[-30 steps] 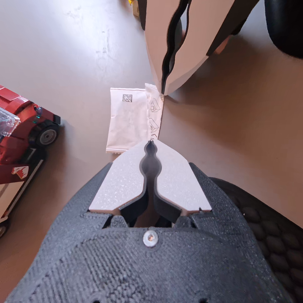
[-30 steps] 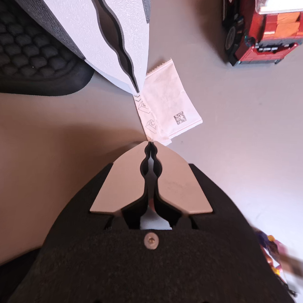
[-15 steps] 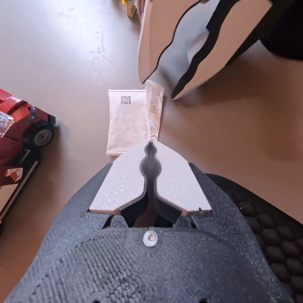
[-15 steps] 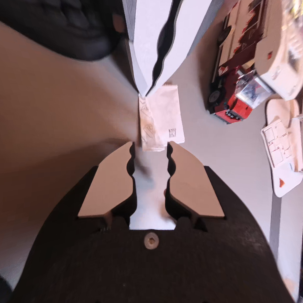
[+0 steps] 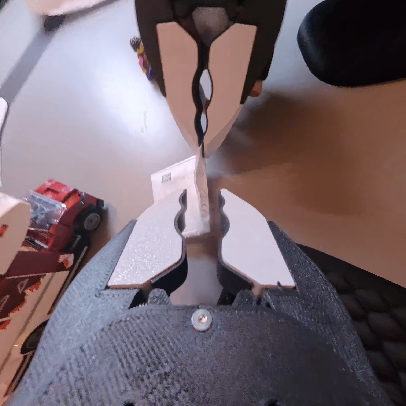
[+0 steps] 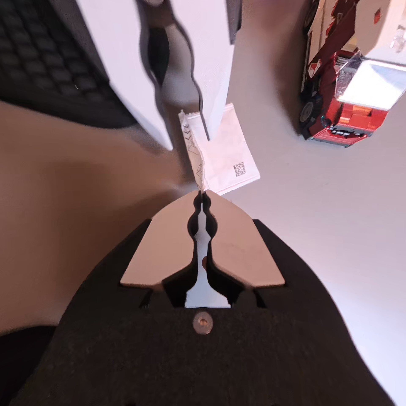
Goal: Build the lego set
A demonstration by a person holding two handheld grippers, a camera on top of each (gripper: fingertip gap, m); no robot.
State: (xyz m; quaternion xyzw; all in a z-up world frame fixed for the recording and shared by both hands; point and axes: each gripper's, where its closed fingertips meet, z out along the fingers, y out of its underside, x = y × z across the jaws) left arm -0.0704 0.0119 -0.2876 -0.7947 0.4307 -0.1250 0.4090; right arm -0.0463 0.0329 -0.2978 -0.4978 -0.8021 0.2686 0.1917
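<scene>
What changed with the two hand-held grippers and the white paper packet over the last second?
The left hand-held gripper, shut on the white paper packet until half a second ago, now stands open with the packet's edge loose between its fingers. The right hand-held gripper opened half a second ago and has now shut on the packet's edge again. The packet stays on the grey table, near the red toy truck.

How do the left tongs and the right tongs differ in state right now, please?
The left tongs stand open, pads apart on either side of the white paper bag; the right tongs are shut, pinching its raised strip. The left body is grey, the right black. Both have pale, wavy-edged fingers.
</scene>
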